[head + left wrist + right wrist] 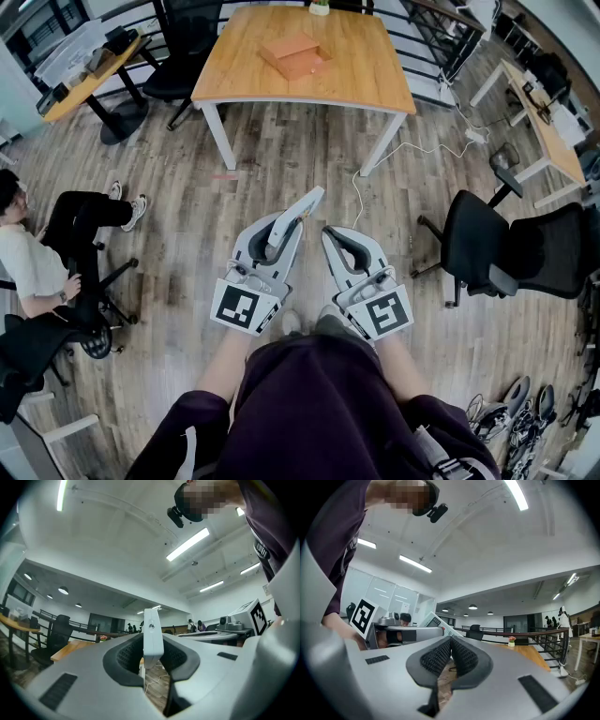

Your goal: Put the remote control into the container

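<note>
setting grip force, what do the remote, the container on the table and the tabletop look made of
The remote control: white hard plastic, probably; smooth, even matte faces. The container: orange-brown with flat panels, cardboard or wood, too far to tell. The tabletop: light wood or wood-look laminate, with faint grain streaks.

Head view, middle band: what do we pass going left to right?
Seated person → left gripper, jaws holding the remote control → right gripper → black office chair.

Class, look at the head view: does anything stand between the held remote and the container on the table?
Nothing visible: the left gripper holds the remote, and only bare floor lies before the table bearing the container.
</note>
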The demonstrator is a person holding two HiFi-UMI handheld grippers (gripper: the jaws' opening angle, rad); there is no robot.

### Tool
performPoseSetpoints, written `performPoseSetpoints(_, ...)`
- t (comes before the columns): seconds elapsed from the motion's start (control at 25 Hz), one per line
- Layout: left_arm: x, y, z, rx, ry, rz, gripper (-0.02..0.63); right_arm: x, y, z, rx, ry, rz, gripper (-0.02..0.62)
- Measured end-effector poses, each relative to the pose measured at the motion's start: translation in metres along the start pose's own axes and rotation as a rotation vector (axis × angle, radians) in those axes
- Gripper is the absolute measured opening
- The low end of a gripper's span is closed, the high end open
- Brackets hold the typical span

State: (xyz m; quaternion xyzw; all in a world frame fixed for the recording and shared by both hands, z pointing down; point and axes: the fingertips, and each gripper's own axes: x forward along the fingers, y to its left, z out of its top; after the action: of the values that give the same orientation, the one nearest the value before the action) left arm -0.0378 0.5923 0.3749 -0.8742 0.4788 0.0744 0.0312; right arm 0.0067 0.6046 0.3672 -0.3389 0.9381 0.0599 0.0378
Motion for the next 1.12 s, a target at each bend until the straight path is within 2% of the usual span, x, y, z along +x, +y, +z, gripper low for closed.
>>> performPoseSetpoints(0.12, 0.005, 0.005, -0.004, -0.002, 0.001, 0.002, 0.086, 0.001, -0.004, -0.018, -0.026, 0.064, 0.018, 0.020)
performPoseSetpoints(0.52, 0.049, 0.038, -0.024, -0.009, 0.024, -0.012, 0.086, 0.040, -0.047, -0.037, -0.011, 0.072, 0.019, 0.020)
performPoseSetpoints(0.64, 0.077, 0.055, -0.027, -0.028, 0.022, 0.001, 0.086, 0.062, -0.071, -0.036, 0.011, 0.043, 0.018, 0.020)
performPoseSetpoints(0.8, 0.114, 0.071, -0.037, -0.017, 0.051, -0.005, 0.086, 0.081, -0.106, -0.056, 0.010, 0.109, 0.032, 0.020)
performPoseSetpoints(0.96, 0.161, 0.085, -0.044, -0.021, 0.071, -0.003, 0.086, 0.103, -0.150, -0.051, 0.042, 0.059, 0.027, 0.020)
performPoseSetpoints(1.12, 0.208, 0.089, -0.049, -0.014, 0.089, -0.008, 0.086, 0.110, -0.198, -0.067, 0.050, 0.108, 0.035, 0.020)
